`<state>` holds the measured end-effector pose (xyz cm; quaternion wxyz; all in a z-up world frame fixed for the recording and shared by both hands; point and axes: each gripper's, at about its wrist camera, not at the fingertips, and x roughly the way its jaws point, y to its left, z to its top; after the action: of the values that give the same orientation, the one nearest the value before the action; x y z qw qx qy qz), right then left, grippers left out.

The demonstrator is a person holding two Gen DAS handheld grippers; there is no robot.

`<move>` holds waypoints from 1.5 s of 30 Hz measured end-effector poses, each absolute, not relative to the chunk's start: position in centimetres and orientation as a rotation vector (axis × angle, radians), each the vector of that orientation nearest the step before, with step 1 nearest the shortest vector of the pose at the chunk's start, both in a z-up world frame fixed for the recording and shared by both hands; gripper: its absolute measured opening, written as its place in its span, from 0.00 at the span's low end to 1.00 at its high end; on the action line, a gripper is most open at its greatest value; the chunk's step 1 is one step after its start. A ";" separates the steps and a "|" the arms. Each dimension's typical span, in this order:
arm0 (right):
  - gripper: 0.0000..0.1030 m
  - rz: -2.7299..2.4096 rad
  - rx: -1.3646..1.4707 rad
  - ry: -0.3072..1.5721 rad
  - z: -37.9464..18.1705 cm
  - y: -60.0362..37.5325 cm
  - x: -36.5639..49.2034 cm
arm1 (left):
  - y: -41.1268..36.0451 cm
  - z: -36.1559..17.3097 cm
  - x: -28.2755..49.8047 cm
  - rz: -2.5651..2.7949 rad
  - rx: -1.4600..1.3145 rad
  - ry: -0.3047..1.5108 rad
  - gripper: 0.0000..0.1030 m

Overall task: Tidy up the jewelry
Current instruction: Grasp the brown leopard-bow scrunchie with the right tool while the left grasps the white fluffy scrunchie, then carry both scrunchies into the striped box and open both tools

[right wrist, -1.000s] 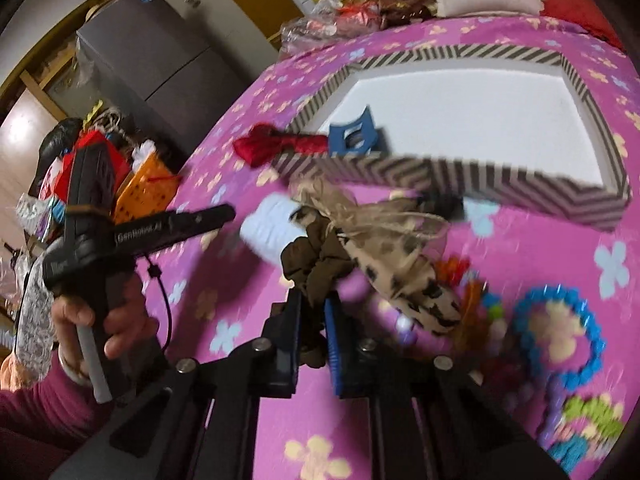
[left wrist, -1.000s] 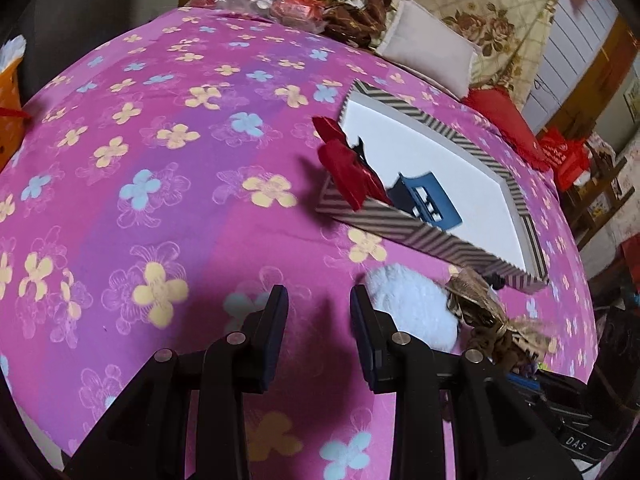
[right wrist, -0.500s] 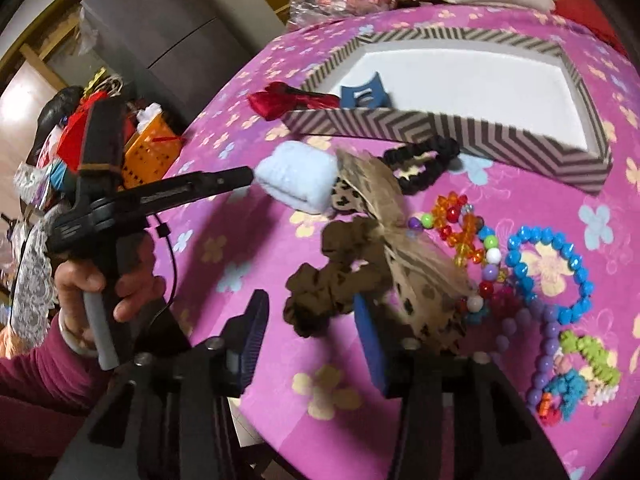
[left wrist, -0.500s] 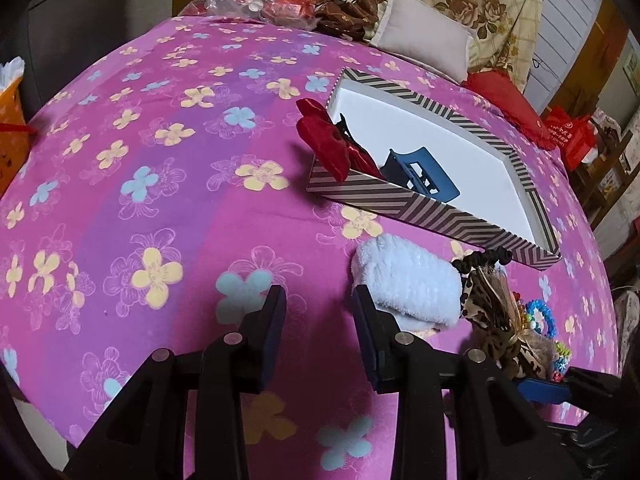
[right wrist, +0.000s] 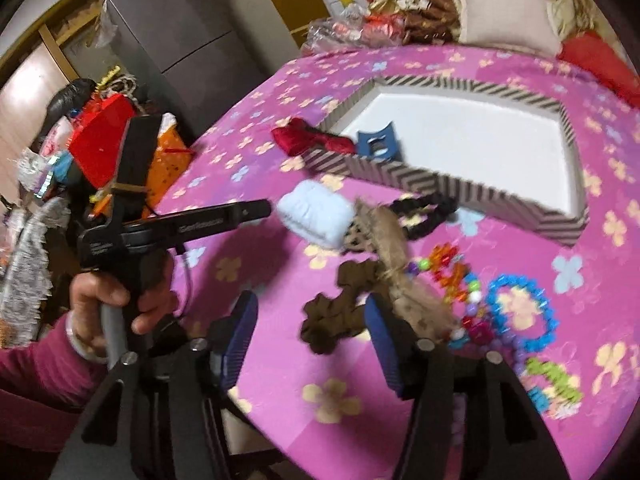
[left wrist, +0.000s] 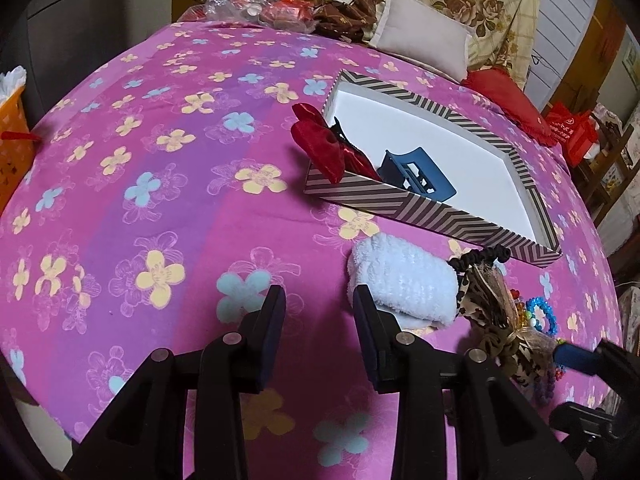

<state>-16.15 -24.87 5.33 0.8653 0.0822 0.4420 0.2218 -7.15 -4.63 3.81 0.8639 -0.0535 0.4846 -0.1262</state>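
Observation:
A striped box [left wrist: 436,210] [right wrist: 472,196] with a white inside lies on the pink flowered cloth. A blue claw clip [left wrist: 416,176] [right wrist: 378,145] lies in it and a red bow [left wrist: 326,146] [right wrist: 308,140] hangs over its corner. In front of it lie a pale blue fluffy scrunchie [left wrist: 404,278] [right wrist: 316,212], a black coil tie [right wrist: 424,214], a leopard-print bow [left wrist: 496,320] [right wrist: 404,280], a brown scrunchie [right wrist: 340,312] and bead bracelets [right wrist: 520,312]. My left gripper [left wrist: 318,320] is open, just left of the pale blue scrunchie. My right gripper [right wrist: 310,334] is open, with the brown scrunchie lying between its fingers.
Pillows [left wrist: 424,38] and a plastic bag [left wrist: 256,4] lie at the far end of the cloth. An orange basket [left wrist: 12,128] stands at the left. A grey fridge [right wrist: 176,40] and clutter stand beyond the cloth's left edge.
My right gripper opened, let go of the brown scrunchie and leopard bow, and drew back. My left gripper pulled back a little and stayed open.

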 end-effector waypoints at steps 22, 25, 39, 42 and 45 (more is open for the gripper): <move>0.73 0.381 -0.010 0.942 1.3 -22.8 -14.0 | -7.5 1.5 -4.0 -0.375 -0.322 1.144 0.62; 0.73 0.385 -0.024 0.946 1.0 -22.2 -13.8 | -7.7 1.5 -4.0 -0.368 -0.320 1.131 0.62; 0.19 0.436 0.024 0.918 1.2 -22.4 -14.4 | -7.5 2.8 -5.2 -0.405 -0.272 1.063 0.21; 0.19 0.449 0.085 0.891 2.4 -23.4 -14.6 | -6.7 3.8 -5.5 -0.401 -0.270 1.039 0.21; 0.19 0.452 0.129 0.871 3.3 -24.3 -14.4 | -6.1 5.1 -5.7 -0.396 -0.264 1.009 0.21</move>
<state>-14.38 -24.29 3.34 0.8799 0.0621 0.4181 0.2169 -5.66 -6.12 5.13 0.8484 -0.1253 0.4788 -0.1878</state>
